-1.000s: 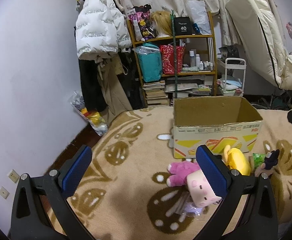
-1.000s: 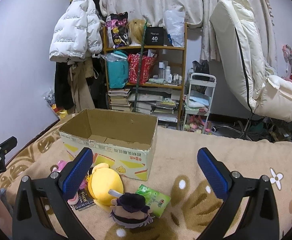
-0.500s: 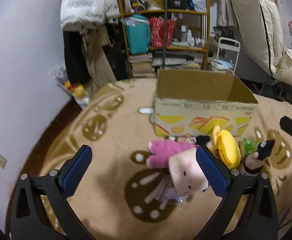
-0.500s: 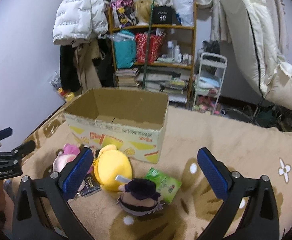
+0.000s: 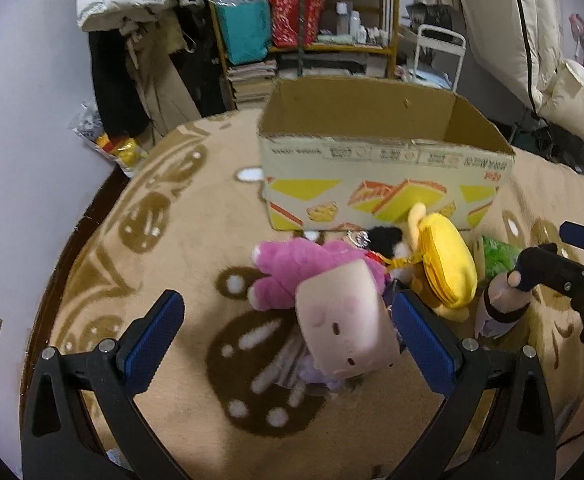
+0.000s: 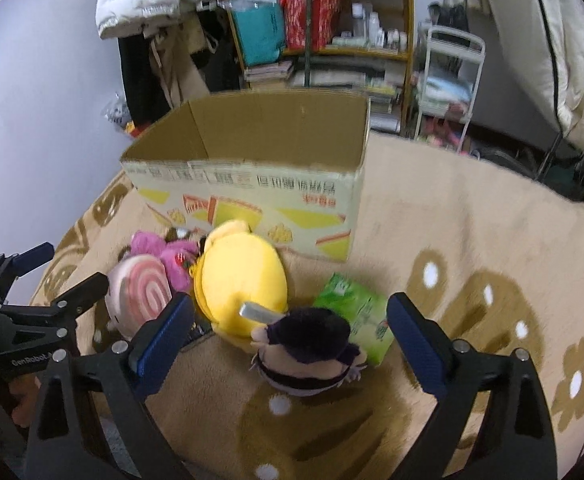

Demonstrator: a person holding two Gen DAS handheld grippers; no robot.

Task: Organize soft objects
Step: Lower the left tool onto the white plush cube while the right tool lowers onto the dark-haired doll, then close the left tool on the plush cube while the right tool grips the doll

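An open cardboard box (image 5: 380, 168) stands on the beige blanket, also in the right wrist view (image 6: 251, 184). In front of it lie a pink plush with a square pale head (image 5: 344, 320), a yellow plush (image 5: 448, 264), a small dark-haired doll (image 6: 308, 344) and a green packet (image 6: 356, 312). My left gripper (image 5: 287, 336) is open, just above the pink plush's head. My right gripper (image 6: 287, 340) is open, with the dark-haired doll between its fingers but apart from them. The pink plush (image 6: 147, 284) and yellow plush (image 6: 239, 280) lie left of the doll.
A wooden shelf (image 5: 304, 20) full of bags and books stands behind the box, next to hanging coats (image 5: 131, 40) and a white cart (image 6: 448, 80). A cream chair (image 5: 532, 40) is at the right. The blanket's edge drops to dark floor (image 5: 91, 208) at left.
Both grippers have tilted down and moved closer to the toys. The left now hovers over the pink plush's head; the right now frames the dark-haired doll. Both stay open.
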